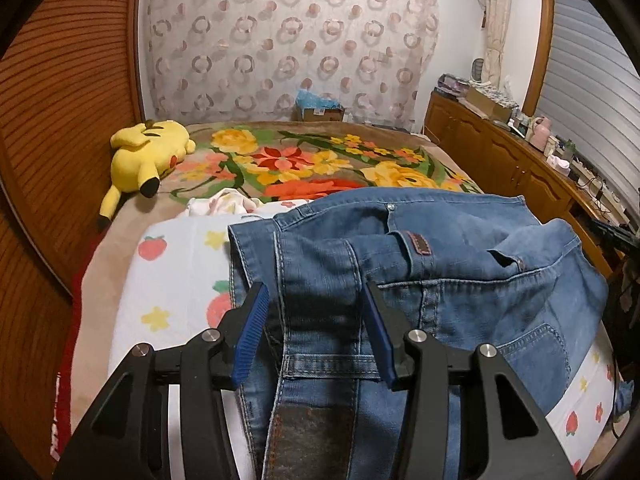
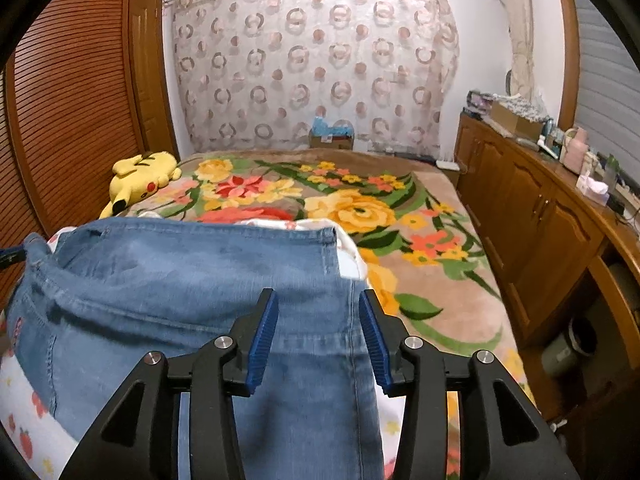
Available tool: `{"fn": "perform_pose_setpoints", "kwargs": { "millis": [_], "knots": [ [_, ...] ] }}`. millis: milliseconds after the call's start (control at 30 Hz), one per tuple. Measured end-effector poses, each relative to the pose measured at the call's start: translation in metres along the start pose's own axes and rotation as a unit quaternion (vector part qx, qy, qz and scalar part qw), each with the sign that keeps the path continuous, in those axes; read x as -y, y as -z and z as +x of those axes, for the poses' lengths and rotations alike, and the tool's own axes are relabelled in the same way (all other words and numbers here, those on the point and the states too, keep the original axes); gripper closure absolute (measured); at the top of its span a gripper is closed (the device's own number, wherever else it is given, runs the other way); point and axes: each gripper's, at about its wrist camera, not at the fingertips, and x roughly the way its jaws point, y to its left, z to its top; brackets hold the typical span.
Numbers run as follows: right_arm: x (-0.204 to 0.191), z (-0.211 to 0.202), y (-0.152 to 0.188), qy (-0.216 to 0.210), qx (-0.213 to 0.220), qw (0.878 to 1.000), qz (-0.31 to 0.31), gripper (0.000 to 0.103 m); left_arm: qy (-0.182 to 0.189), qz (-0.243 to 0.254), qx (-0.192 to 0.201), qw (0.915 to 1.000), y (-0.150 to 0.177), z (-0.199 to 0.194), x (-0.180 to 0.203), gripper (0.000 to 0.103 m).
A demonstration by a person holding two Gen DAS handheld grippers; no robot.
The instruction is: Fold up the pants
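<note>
Blue denim pants (image 1: 440, 264) lie bunched on a white strawberry-print cloth (image 1: 176, 276) laid over the floral blanket (image 1: 304, 160).

Faded denim, pale stitching, waistband rumpled. The left gripper (image 1: 316, 300) hangs over the pants, jaws wide, denim between them but ungripped; this view shows a rivet, belt loop and back pocket. The right gripper (image 2: 318, 316) is likewise spread over the pants (image 2: 192, 276), showing only a smooth panel with a hemmed edge. Beyond the pants lies a yellow plush toy (image 2: 140, 178).

The pants (image 1: 440, 280) lie on a sheet (image 1: 176, 280) atop the blanket (image 1: 320, 160), plush toy (image 1: 144, 156) behind-left.
</note>
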Motion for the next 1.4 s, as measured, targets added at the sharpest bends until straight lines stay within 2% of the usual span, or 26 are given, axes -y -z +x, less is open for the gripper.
{"fn": "perform_pose_setpoints", "kwargs": {
  "millis": [67, 167, 200, 367, 667, 800, 1133, 1233, 1267, 1333, 1367, 1400],
  "knots": [
    [0.003, 0.0, 0.002, 0.0, -0.009, 1.0, 0.001, 0.058, 0.005, 0.001, 0.0, 1.0, 0.002, 0.002, -0.001, 0.055],
    [0.009, 0.004, 0.001, -0.004, -0.026, 1.0, 0.009, 0.055, 0.014, 0.005, -0.003, 0.9999, 0.0, 0.005, 0.0, 0.063],
    [0.011, 0.006, 0.001, -0.005, -0.031, 0.999, 0.012, 0.054, 0.016, 0.008, -0.002, 0.9998, 0.0, 0.005, 0.002, 0.07],
    [0.014, 0.014, -0.006, -0.007, -0.049, 0.999, 0.009, 0.053, 0.017, 0.02, -0.003, 0.9997, 0.0, 0.003, 0.007, 0.091],
    [0.015, 0.024, -0.003, -0.004, -0.072, 0.997, 0.005, 0.051, 0.001, 0.022, 0.01, 0.9997, 0.0, -0.01, 0.01, 0.1],
    [0.014, 0.024, -0.002, -0.003, -0.082, 0.997, 0.006, 0.051, 0.008, 0.024, 0.014, 0.9996, -0.001, -0.013, 0.011, 0.1],
    [0.01, 0.03, -0.011, -0.016, -0.091, 0.996, 0.003, 0.051, -0.006, 0.014, 0.007, 0.9999, -0.001, -0.01, 0.002, 0.097],
    [0.008, 0.028, -0.011, -0.025, -0.08, 0.996, 0.001, 0.051, -0.016, 0.013, 0.004, 0.9998, 0.001, -0.009, 0.0, 0.088],
    [0.009, 0.028, -0.01, -0.028, -0.078, 0.997, 0.001, 0.051, -0.019, 0.014, 0.003, 0.9997, 0.001, -0.009, -0.001, 0.081],
    [0.009, 0.028, -0.008, -0.03, -0.074, 0.997, 0.001, 0.067, -0.025, 0.016, 0.003, 0.9996, 0.003, -0.008, -0.003, 0.068],
    [0.009, 0.028, -0.006, -0.03, -0.074, 0.997, 0.0, 0.07, -0.025, 0.015, 0.003, 0.9996, 0.004, -0.008, -0.004, 0.061],
    [0.009, 0.028, -0.005, -0.029, -0.073, 0.997, -0.001, 0.078, -0.022, 0.01, 0.003, 0.9997, 0.005, -0.007, -0.006, 0.059]
  ]
}}
